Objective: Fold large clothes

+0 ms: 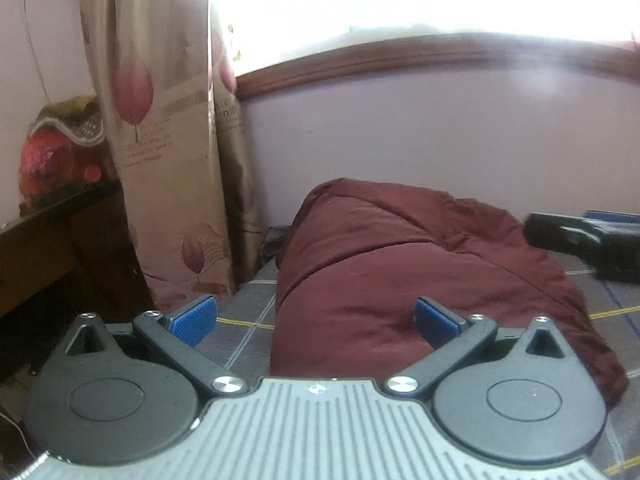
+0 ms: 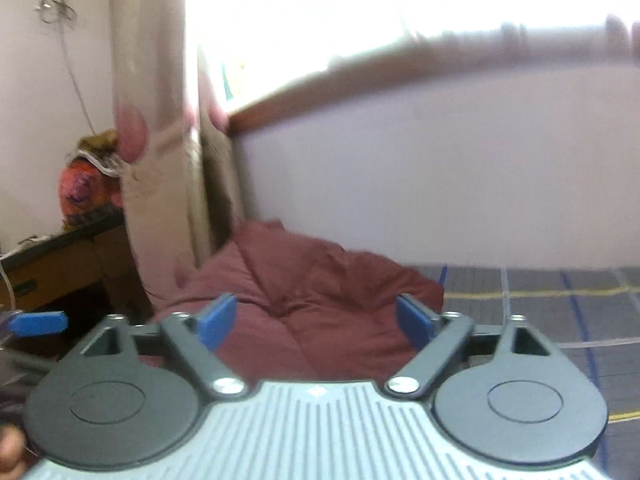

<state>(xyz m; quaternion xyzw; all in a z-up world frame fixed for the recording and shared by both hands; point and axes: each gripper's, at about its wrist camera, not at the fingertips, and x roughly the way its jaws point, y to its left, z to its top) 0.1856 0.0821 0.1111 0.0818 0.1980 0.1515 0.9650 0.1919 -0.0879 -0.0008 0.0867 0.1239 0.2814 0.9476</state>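
Observation:
A large maroon garment [image 1: 400, 264] lies bunched in a folded heap on the grey checked bed cover [image 1: 244, 316]. My left gripper [image 1: 316, 320] is open and empty, hovering just short of the heap's near edge. In the right wrist view the same garment [image 2: 304, 300] lies ahead and to the left. My right gripper [image 2: 316, 322] is open and empty above its near edge. The right gripper's black body [image 1: 588, 240] shows at the right of the left wrist view, beyond the heap. The right wrist view is blurred.
A floral curtain [image 1: 168, 140] hangs at the left by the bed's corner. A dark wooden table [image 1: 56, 236] with a colourful bundle [image 1: 60, 152] stands further left. A pale wall [image 1: 440, 140] under a bright window borders the bed. Bed cover [image 2: 560, 304] stretches to the right.

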